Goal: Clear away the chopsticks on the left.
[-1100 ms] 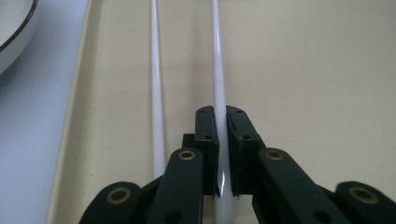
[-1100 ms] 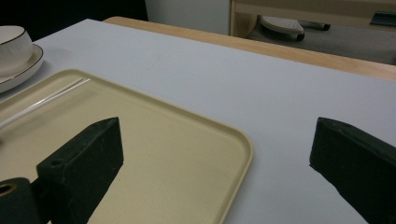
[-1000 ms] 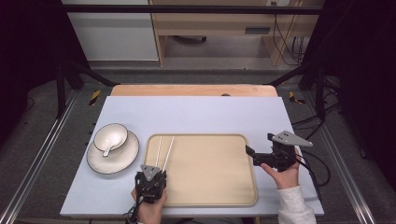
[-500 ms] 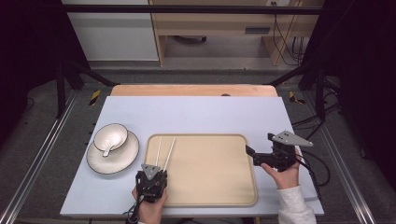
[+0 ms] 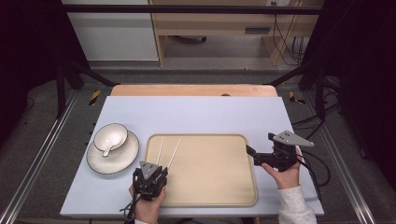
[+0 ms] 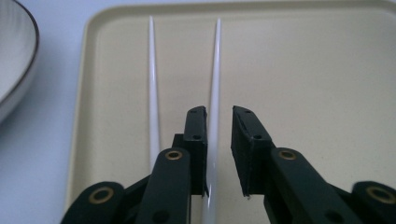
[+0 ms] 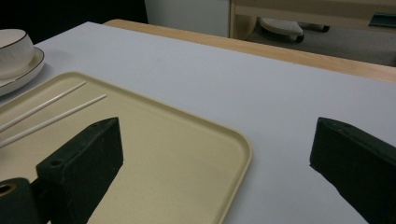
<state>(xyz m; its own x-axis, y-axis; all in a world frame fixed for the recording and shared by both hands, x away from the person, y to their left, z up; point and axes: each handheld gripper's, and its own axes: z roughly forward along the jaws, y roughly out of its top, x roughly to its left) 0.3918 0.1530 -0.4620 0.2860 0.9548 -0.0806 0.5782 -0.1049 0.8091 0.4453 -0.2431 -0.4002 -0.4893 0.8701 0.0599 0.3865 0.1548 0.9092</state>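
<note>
Already both chopsticks [image 6: 215, 70] lie on the tray [image 5: 210, 186] at its left end; the left gripper [image 6: 218, 140] has just been parting its jaws around one, apparently letting go. Off the tray's right edge, the right gripper [image 5: 251, 152] gapes empty.

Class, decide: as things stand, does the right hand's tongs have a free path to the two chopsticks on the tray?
Probably yes: the right tongs stand open at the tray edge, and bare tray lies before the chopsticks.
</note>
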